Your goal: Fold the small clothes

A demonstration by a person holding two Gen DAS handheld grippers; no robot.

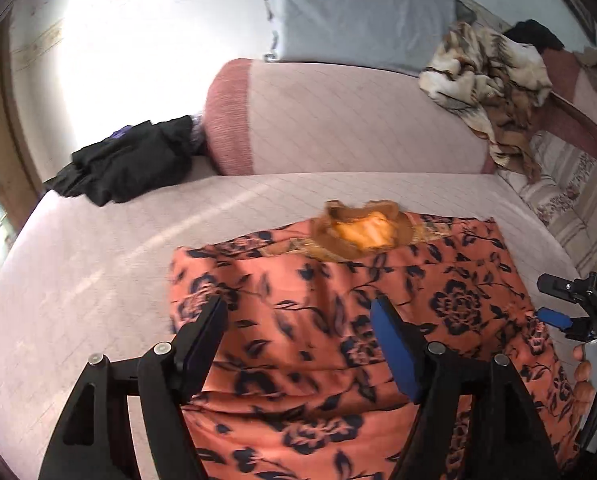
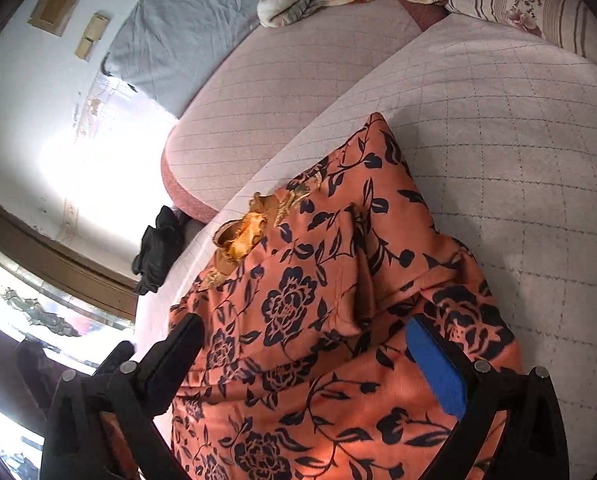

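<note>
An orange garment with dark blue flowers [image 1: 338,312] lies spread on the pale quilted couch seat [image 1: 98,260]; its gold satin collar [image 1: 362,232] points to the backrest. It also shows in the right wrist view [image 2: 318,320], collar [image 2: 242,236] at the left. My left gripper [image 1: 298,316] is open and empty, its fingers hovering over the garment's near left part. My right gripper [image 2: 302,336] is open and empty over the garment's near right part. The right gripper's body shows at the edge of the left wrist view [image 1: 578,308].
A black garment [image 1: 130,160] lies at the seat's left end beside a pink bolster [image 1: 338,120]. A brown and cream patterned blanket [image 1: 490,80] drapes over the backrest at right. A grey pillow [image 1: 358,12] leans on the wall. A striped floral cushion [image 2: 538,4] is at right.
</note>
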